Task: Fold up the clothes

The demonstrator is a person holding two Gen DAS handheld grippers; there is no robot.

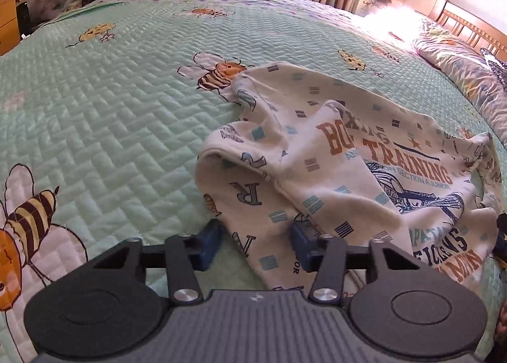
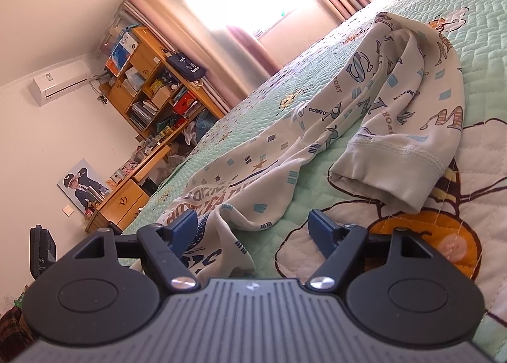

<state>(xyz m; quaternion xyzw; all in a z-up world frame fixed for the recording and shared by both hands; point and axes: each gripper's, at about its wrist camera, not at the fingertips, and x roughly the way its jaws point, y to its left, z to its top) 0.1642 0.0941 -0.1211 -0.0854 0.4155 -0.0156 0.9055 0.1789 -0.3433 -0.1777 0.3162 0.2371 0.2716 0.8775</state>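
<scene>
One printed long-sleeved shirt point(image 1: 342, 166) lies crumpled on the green quilted bedspread point(image 1: 104, 103), its "TRAINING" chest print facing up. My left gripper point(image 1: 256, 245) is spread wide, its two blue fingertips astride the near edge of the shirt, clamping nothing. My right gripper point(image 2: 253, 233) gapes just as wide, with a fold of the shirt's hem lying between its two tips, ungripped. One sleeve cuff point(image 2: 389, 169) lies just beyond on the quilt. I count three bee prints in my left view.
</scene>
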